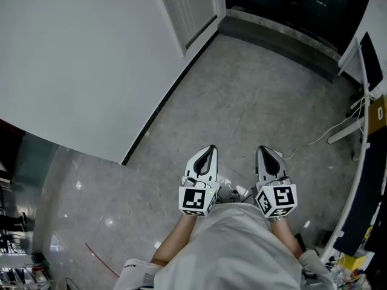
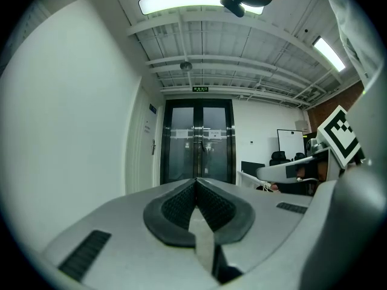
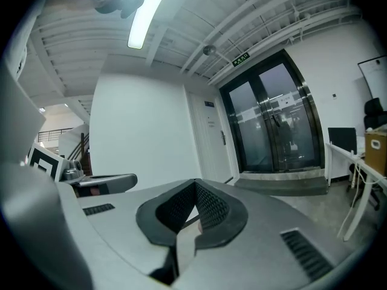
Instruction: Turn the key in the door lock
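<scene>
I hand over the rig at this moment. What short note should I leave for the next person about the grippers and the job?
Left gripper: shut, empty, held in front of the body.
Right gripper: shut, empty, beside the left one.
Things: white door in the left wall and glass double doors at the corridor's end, both some way ahead. No key can be made out.
Done: nothing at a lock yet.
Left: walk to the door, grip the key, turn it.

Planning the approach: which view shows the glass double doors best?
Left gripper view: the glass double doors face it squarely, full height. The right gripper view shows them obliquely; the head view, only their bottom.
</scene>
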`<action>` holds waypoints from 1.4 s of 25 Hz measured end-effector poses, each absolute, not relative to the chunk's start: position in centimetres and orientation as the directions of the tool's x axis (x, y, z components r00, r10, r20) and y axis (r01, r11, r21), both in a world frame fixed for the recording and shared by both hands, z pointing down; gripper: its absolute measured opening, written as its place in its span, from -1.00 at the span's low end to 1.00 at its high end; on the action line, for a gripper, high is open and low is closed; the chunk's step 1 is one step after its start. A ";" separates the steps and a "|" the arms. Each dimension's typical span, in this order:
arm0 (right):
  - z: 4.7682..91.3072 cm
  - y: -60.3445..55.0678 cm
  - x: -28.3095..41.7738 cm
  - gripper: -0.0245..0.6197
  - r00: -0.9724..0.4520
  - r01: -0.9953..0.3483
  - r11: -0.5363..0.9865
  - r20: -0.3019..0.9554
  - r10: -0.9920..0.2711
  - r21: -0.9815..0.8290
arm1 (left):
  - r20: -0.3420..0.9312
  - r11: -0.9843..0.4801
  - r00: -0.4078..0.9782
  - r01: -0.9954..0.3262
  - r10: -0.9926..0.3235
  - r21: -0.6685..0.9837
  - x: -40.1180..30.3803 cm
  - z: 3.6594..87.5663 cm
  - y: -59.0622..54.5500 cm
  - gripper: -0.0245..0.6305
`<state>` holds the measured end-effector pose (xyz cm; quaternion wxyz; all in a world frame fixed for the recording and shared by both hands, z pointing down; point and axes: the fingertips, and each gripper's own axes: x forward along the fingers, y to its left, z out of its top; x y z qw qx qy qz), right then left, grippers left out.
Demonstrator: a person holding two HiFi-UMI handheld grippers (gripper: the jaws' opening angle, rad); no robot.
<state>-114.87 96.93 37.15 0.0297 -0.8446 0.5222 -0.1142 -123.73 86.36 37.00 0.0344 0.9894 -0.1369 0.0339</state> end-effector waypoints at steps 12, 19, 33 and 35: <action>37.5 100.5 -110.9 -0.96 0.448 -0.871 -0.463 0.123 -0.886 -0.162 | 0.045 -0.948 0.950 -0.311 -0.308 0.067 -120.8 37.4 89.1 -0.90; 39.0 99.1 -108.7 -0.96 0.433 -0.873 -0.455 0.149 -0.889 -0.177 | 0.051 -0.941 0.945 -0.327 -0.324 0.080 -119.2 38.3 87.6 -0.90; 37.7 86.8 -100.9 -0.96 0.482 -0.854 -0.502 0.157 -0.862 -0.137 | 0.007 -0.961 0.966 -0.258 -0.258 0.095 -110.3 36.7 75.3 -0.90; 37.6 84.8 -100.3 -0.96 0.488 -0.851 -0.509 0.164 -0.857 -0.129 | 0.006 -0.964 0.968 -0.252 -0.253 0.084 -109.4 36.6 73.2 -0.90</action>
